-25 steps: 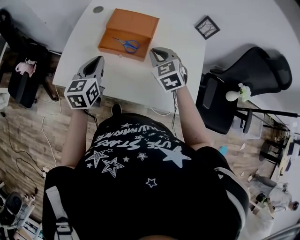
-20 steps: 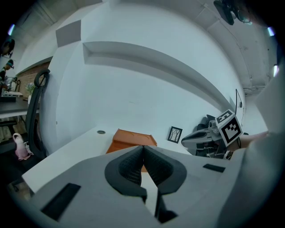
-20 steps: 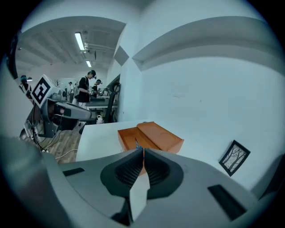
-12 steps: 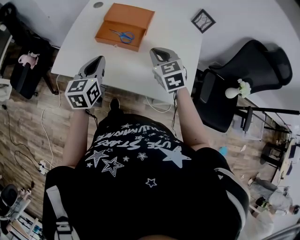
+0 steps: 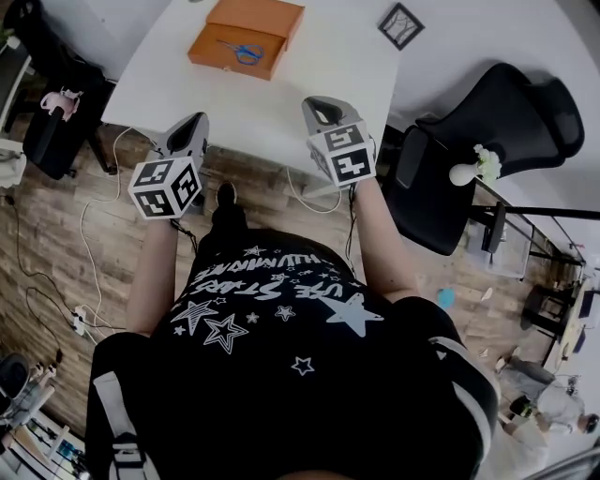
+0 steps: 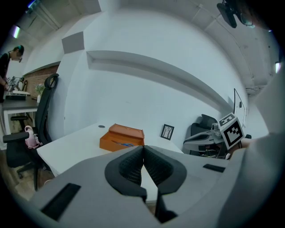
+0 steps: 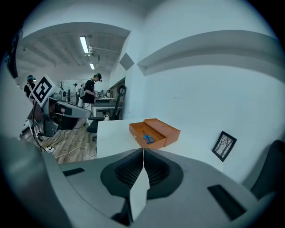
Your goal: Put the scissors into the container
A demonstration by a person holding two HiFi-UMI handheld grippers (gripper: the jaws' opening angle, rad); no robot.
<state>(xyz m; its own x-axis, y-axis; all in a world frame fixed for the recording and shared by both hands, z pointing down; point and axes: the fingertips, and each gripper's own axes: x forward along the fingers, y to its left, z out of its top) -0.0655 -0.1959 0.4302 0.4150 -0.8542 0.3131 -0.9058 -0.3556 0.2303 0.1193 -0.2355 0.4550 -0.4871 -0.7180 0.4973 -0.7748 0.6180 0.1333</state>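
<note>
Blue scissors (image 5: 235, 52) lie lengthwise in the orange container (image 5: 214, 59), blades pointing left. Left claw (image 5: 194, 122) and right claw (image 5: 317, 105) are pressed together.

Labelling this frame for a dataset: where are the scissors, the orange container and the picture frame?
scissors (image 7: 148, 138): right gripper view, blue handles.
orange container (image 5: 228, 67): head view, front wall.
picture frame (image 5: 400, 25): head view, middle of the picture.

scissors (image 5: 241, 52) in container (image 5: 265, 16), container on table (image 5: 323, 70), frame (image 5: 400, 25) to its right
</note>
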